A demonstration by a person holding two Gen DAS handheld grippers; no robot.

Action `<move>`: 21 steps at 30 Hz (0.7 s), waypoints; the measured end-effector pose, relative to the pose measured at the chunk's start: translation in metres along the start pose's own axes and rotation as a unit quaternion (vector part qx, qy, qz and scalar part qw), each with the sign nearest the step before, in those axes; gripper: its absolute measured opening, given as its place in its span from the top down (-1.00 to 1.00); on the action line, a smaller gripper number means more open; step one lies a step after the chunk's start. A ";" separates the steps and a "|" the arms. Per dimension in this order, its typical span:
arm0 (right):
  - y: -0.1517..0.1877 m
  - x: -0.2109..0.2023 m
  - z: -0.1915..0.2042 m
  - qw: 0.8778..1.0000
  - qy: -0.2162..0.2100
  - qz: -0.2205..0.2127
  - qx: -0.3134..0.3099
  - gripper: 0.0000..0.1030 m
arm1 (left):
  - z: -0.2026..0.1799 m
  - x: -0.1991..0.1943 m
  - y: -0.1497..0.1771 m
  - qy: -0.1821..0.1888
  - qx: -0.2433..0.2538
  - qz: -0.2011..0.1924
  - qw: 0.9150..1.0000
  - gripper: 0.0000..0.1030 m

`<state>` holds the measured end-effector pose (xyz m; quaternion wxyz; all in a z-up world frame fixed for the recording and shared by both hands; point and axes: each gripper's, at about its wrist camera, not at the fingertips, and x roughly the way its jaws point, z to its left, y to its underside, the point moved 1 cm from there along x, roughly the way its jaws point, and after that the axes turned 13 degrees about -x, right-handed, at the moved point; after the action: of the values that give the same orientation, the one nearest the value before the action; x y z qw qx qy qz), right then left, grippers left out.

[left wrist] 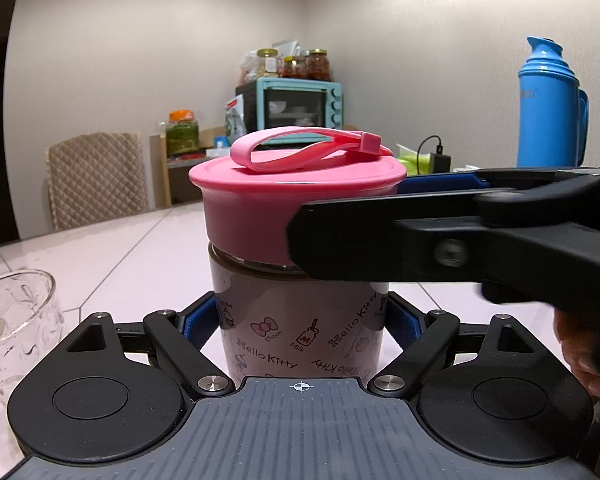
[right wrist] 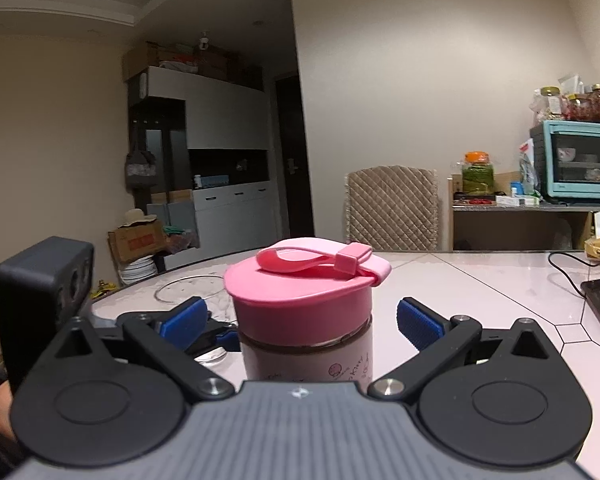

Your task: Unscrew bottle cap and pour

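White tiles cover the desk (right wrist: 480, 280) where the pink Hello Kitty bottle (left wrist: 300, 332) stands. Left hand-held gripper (left wrist: 300, 320) squeezes its body; right hand-held gripper (right wrist: 300, 320) sits spread wide around the round pink screw cap (right wrist: 300, 296). Next, I think, it should pinch and twist.

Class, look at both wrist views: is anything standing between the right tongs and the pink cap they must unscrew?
Nothing visible does. The right tongs are open with the pink cap directly between their blue pads, gaps clear on both sides. The left tongs grip the bottle lower down, below the cap.
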<state>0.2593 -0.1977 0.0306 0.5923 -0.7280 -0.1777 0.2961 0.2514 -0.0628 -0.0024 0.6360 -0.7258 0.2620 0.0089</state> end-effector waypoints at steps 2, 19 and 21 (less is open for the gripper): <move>0.000 0.002 0.001 1.000 0.003 0.002 -0.003 -0.97 | 0.000 0.000 0.000 0.000 0.000 0.000 1.000 -0.74; -0.001 0.008 0.014 1.000 0.013 0.012 -0.025 -0.67 | 0.002 0.000 0.000 0.000 0.000 0.000 1.000 -0.74; -0.001 0.007 0.014 0.999 0.012 0.012 -0.027 -0.66 | 0.001 0.000 0.000 0.000 0.000 0.000 1.000 -0.74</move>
<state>0.2558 -0.1820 0.0279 0.5709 -0.7492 -0.1702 0.2895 0.2512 -0.0614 -0.0029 0.6362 -0.7256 0.2620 0.0088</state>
